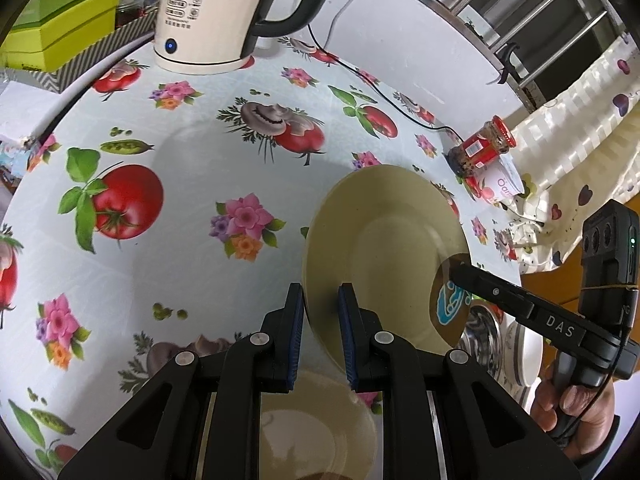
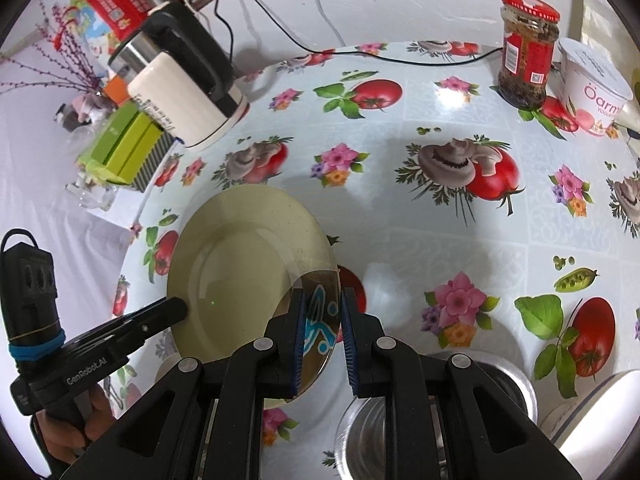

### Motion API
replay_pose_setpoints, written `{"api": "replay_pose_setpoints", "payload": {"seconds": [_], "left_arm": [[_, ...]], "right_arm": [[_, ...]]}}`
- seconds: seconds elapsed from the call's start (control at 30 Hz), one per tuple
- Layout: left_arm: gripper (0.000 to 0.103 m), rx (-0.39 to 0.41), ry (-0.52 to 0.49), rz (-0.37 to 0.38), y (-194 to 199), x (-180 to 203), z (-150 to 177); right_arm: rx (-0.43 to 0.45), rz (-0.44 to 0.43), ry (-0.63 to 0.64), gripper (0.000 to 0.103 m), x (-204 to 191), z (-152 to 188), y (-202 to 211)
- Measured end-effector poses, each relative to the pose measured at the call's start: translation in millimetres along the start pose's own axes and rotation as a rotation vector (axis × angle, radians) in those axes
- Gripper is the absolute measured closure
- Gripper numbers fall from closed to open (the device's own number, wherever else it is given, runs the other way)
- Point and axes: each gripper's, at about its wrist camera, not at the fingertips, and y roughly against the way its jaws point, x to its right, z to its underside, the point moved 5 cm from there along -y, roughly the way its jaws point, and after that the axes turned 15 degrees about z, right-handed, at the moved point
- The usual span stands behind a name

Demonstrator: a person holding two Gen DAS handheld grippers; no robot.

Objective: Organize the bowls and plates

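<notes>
A pale yellow-green plate (image 1: 384, 240) (image 2: 236, 264) hangs tilted above the flowered tablecloth, held between both grippers. My left gripper (image 1: 320, 296) is shut on the plate's left rim. My right gripper (image 2: 322, 296) is shut on the opposite rim, over a brown patch with a blue pattern (image 2: 316, 320). Each wrist view shows the other gripper at the plate's far edge: the right gripper (image 1: 456, 271) and the left gripper (image 2: 182, 307). A second pale plate (image 1: 320, 428) lies on the table beneath my left gripper. A steel bowl (image 2: 516, 376) and a white bowl (image 2: 600, 400) stand at the right.
A white electric kettle (image 2: 188, 100) and green boxes (image 2: 120, 148) stand at the back left, with a black cable (image 2: 400, 58) along the back. A red-lidded jar (image 2: 524, 56) and a yogurt cup (image 2: 592, 88) stand back right. A person's hand (image 1: 576, 412) grips the right tool.
</notes>
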Motion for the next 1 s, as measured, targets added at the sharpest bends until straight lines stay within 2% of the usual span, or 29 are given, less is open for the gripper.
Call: {"api": "replay_pose_setpoints", "payload": {"seconds": [0.57,1.0], "left_arm": [[0.085,0.034,0.019,-0.021,39,-10,28],[0.085,0.043,0.041,-0.058,66,-22,63]], "right_arm": [[0.011,-0.016,0.046,0.086,-30,26,20],[-0.009,-0.036,0.088,0.086,-53,63,26]]}}
